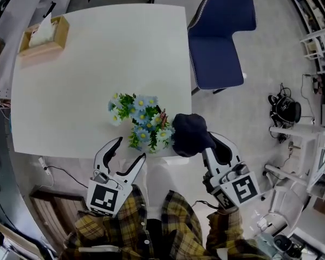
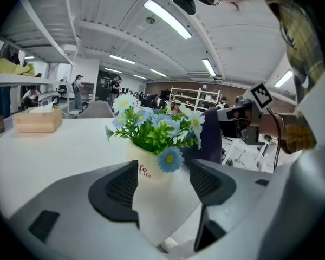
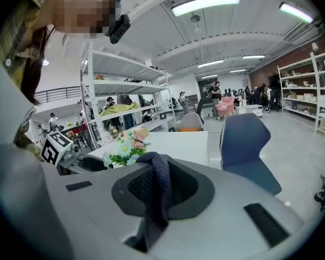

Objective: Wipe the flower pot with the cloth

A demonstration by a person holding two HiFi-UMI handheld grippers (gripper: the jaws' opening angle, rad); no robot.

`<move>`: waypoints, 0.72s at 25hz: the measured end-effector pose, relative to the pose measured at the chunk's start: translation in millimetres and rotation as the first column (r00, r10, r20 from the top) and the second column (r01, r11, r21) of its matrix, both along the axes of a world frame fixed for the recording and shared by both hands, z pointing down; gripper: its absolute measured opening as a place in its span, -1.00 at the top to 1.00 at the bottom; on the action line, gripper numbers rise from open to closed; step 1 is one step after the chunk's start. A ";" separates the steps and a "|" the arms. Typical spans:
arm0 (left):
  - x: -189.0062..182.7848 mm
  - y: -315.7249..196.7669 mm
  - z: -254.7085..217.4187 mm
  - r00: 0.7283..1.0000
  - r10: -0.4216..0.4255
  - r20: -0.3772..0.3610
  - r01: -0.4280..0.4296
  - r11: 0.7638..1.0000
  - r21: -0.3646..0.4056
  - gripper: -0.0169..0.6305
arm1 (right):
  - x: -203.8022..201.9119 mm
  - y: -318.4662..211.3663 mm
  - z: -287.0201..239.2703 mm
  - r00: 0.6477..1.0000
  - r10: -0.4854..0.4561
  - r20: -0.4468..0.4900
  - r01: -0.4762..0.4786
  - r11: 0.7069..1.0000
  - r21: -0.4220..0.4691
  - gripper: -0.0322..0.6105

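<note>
Navy cloth sits clamped in your right tool; left tool stands open facing the flower pot. Wiping not begun: steady the pot, then wipe.

- Flower pot: white, smooth, faint sheen, ceramic-looking.
- Cloth: dark blue ribbed knit, matt.
- Left gripper: grey matt plastic shell; pads black, finely ridged.
- Table: white, smooth, matt.
- Tissue box: pale wood, matt.
- Shirt: plaid woven cloth.
- Chair: dark blue, matt.
</note>
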State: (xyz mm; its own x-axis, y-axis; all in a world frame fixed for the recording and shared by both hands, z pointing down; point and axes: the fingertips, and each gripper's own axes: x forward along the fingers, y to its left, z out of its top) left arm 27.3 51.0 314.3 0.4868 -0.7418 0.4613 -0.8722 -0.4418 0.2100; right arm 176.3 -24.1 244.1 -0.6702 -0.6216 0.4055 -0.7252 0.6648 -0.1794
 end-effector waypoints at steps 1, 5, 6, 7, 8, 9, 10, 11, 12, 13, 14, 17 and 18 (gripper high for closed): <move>-1.0 -6.0 4.2 1.000 0.008 0.012 -0.008 1.000 0.007 0.06 | -4.2 -4.4 3.5 1.000 -0.001 0.006 0.001 1.000 -0.001 0.85; -2.1 -27.9 22.9 1.000 0.021 0.014 -0.022 0.999 0.030 -0.09 | -17.0 -15.3 29.9 0.999 -0.036 0.014 0.037 0.999 -0.020 0.85; -3.0 -33.1 30.9 0.999 0.028 0.021 -0.029 0.999 0.036 -0.10 | -20.3 -18.1 40.0 0.999 -0.046 0.018 0.046 0.998 -0.032 0.85; -4.1 -37.9 38.5 0.999 0.035 0.031 -0.037 0.998 0.042 -0.14 | -23.6 -21.0 49.5 0.998 -0.053 0.024 0.054 0.998 -0.044 0.85; -5.0 -42.7 44.4 0.998 0.040 0.038 -0.042 0.998 0.049 -0.16 | -26.5 -23.9 57.7 0.998 -0.057 0.031 0.059 0.997 -0.057 0.85; -5.5 -47.8 47.7 0.998 0.041 0.042 -0.044 0.997 0.059 -0.20 | -29.2 -26.6 64.4 0.997 -0.060 0.039 0.063 0.996 -0.070 0.85; -5.4 -53.0 48.7 0.998 0.042 0.048 -0.045 0.996 0.072 -0.26 | -31.8 -29.1 69.5 0.997 -0.062 0.046 0.066 0.995 -0.081 0.85; -4.7 -57.5 48.3 0.997 0.045 0.056 -0.049 0.995 0.086 -0.27 | -34.2 -31.3 73.3 0.997 -0.064 0.053 0.068 0.994 -0.090 0.85; -3.4 -61.2 47.4 0.997 0.049 0.062 -0.055 0.994 0.097 -0.30 | -36.4 -33.2 76.2 0.996 -0.066 0.059 0.071 0.993 -0.097 0.85; -1.9 -64.2 46.5 0.997 0.054 0.063 -0.061 0.992 0.107 -0.31 | -38.4 -34.6 78.9 0.996 -0.067 0.064 0.074 0.992 -0.104 0.85; -0.5 -66.6 46.1 0.996 0.059 0.062 -0.065 0.991 0.113 -0.31 | -40.4 -35.7 81.8 0.995 -0.068 0.068 0.075 0.991 -0.111 0.85; 1.5 -72.3 46.9 0.996 0.069 0.061 -0.077 0.989 0.126 -0.31 | -46.4 -37.8 91.5 0.995 -0.066 0.078 0.076 0.988 -0.132 0.85; 1.4 -73.6 46.6 0.995 0.072 0.064 -0.080 0.988 0.130 -0.31 | -48.9 -38.0 94.1 0.994 -0.066 0.082 0.077 0.987 -0.140 0.85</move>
